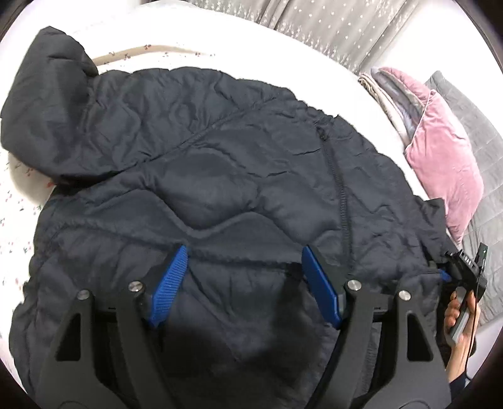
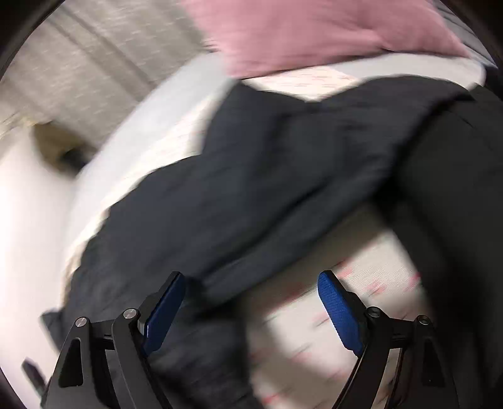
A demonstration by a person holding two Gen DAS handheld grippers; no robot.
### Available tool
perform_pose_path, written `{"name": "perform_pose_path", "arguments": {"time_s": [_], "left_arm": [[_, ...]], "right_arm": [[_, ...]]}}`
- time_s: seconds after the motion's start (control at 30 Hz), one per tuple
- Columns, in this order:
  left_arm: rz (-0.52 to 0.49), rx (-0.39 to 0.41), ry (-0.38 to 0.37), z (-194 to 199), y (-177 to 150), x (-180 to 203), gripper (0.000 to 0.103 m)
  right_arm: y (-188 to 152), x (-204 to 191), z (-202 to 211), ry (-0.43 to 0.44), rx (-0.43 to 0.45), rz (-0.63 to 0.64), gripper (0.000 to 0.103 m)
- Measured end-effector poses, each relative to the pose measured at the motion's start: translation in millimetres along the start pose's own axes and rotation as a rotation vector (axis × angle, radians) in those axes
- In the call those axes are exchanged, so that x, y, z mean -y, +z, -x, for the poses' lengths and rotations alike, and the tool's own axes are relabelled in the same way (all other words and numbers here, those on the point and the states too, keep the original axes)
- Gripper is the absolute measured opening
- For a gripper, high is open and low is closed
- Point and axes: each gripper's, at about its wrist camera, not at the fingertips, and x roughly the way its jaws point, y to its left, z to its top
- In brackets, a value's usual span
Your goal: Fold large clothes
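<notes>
Left gripper (image 1: 243, 267) fingers spread, empty, over dark jacket (image 1: 204, 163); right gripper (image 2: 251, 289) fingers spread, empty | bed (image 1: 19, 220)

Blurred right view, jacket partly hidden

The right wrist view is motion-smeared: the dark jacket (image 2: 257, 176) and pink pillow (image 2: 314, 28) lack detail. In the left view, gripper fingers (image 1: 171, 280) cover the jacket's near edge.
</notes>
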Motion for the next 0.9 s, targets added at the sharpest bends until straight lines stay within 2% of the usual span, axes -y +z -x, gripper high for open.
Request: {"name": "perform_pose_path", "arguments": {"time_s": [0.1,0.17,0.2,0.23,0.27,0.37,0.43,0.53,0.6,0.67,0.7,0.77,0.8,0.9], "left_arm": [[0.001,0.023,0.017,-0.1,8.0,-19.0,0.075],[0.047,0.056,0.042,5.3,17.1,-39.0,0.075],[0.079,0.074,0.055,6.6,22.2,-49.6,0.075],[0.114,0.089,0.07,9.6,24.4,-61.4,0.075],[0.142,0.093,0.08,10.6,25.5,-70.9,0.075],[0.179,0.069,0.059,7.6,25.9,-88.2,0.075],[0.177,0.084,0.064,11.2,29.2,-92.5,0.075],[0.18,0.127,0.087,20.6,38.8,-107.7,0.075],[0.221,0.165,0.14,27.5,50.1,-130.9,0.075],[0.288,0.183,0.172,33.8,53.6,-159.1,0.075],[0.358,0.186,0.183,36.4,54.2,-182.0,0.075],[0.451,0.184,0.155,38.0,51.3,-210.9,0.075],[0.48,0.169,0.135,36.6,49.7,-219.0,0.075],[0.464,0.15,0.111,34.3,50.5,-218.9,0.075]], "right_arm": [[17.7,20.7,-2.8,0.052,0.052,-0.083,0.087],[29.1,25.0,-5.2,0.126,0.106,-0.157,0.079],[29.5,21.8,-7.9,0.137,0.121,-0.163,0.051],[34.7,17.6,-7.9,0.097,0.139,-0.157,0.014],[37.2,9.2,-8.8,0.042,0.156,-0.141,0.007],[37.6,-26.2,9.1,-0.114,0.313,0.01,0.007],[35.9,-60.8,30.7,-0.219,0.424,0.148,0.006],[34.6,-86.7,59.0,-0.242,0.549,0.203,0.006],[30.5,-92.8,64.3,-0.262,0.603,0.218,0.005],[31.6,-104.2,45.7,-0.342,0.609,0.24,0.005],[35.4,-105.4,31.8,-0.374,0.596,0.241,0.005],[41.6,-83.8,22.3,-0.383,0.542,0.172,0.005],[45.1,-67.6,20.2,-0.369,0.517,0.092,0.005],[52.4,-52.5,25.2,-0.387,0.531,0.051,0.005]]}}
